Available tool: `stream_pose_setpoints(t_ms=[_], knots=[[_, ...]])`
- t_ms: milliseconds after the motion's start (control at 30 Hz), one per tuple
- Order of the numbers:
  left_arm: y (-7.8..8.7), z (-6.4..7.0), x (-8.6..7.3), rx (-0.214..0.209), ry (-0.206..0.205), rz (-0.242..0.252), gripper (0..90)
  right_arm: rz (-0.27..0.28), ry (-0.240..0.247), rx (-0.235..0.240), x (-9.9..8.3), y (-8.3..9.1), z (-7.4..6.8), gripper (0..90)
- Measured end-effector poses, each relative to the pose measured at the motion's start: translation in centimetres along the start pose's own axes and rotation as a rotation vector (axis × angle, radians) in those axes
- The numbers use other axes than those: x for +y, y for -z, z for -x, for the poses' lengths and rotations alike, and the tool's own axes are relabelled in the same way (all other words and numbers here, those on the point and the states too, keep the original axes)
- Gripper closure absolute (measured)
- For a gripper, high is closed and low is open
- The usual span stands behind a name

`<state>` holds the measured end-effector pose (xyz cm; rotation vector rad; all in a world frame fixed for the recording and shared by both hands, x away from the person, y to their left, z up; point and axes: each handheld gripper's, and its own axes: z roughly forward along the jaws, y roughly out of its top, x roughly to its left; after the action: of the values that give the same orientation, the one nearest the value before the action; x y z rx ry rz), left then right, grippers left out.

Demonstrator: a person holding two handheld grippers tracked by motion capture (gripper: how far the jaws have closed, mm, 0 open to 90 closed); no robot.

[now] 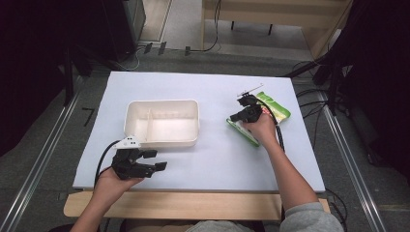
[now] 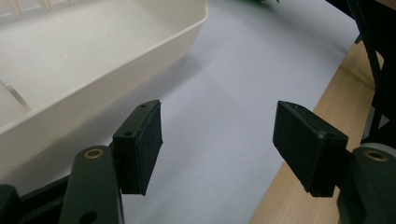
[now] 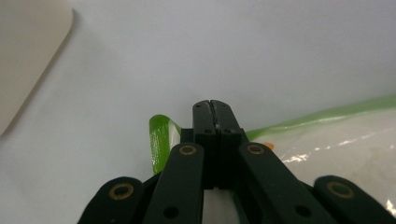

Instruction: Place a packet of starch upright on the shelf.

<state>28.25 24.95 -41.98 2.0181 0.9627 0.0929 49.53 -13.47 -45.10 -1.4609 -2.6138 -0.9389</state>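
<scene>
Down by the near edge of the tabletop [image 1: 203, 166], left claw [image 1: 157, 160] sits wide open holding nothing, just beside the white divided tray [image 1: 163, 123]. Right claw [image 1: 237, 117] is pinched closed on the edge of the green-trimmed plastic bag [image 1: 275, 108] near the right edge, with bare tabletop between them.

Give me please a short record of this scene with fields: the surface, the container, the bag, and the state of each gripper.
surface: white sheet on a wooden table
container: cream tray with an inner divider, nothing visible inside, left of centre
bag: clear bag with green edge, lying at right
left gripper: open, holding nothing, near the tray's front edge
right gripper: shut on the bag's edge
apart or touching: tray and bag apart
</scene>
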Motion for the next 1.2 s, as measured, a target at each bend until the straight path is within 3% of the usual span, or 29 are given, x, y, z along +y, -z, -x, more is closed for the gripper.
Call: stream_pose_setpoints(t_ms=[367,500,700,1033,1200], knots=[[0.0,0.0,0.2,0.005,-0.005,0.008,33.6,-0.006,0.058,0.051,-2.8,1.2,-1.7,90.0],[-0.1,0.0,0.3,0.002,-0.01,0.008,33.6,0.01,0.053,0.084,-4.0,1.7,-1.7,90.0],[-0.5,0.2,0.7,-0.015,-0.024,0.003,33.6,0.013,0.079,0.095,-5.2,2.1,-1.9,90.0],[-0.9,0.1,1.2,-0.029,-0.031,0.008,33.6,0.01,0.077,0.102,-6.1,2.4,-2.1,90.0],[-1.0,0.0,1.4,-0.036,-0.034,0.011,33.6,0.016,0.066,0.122,-6.7,2.8,-1.5,90.0]])
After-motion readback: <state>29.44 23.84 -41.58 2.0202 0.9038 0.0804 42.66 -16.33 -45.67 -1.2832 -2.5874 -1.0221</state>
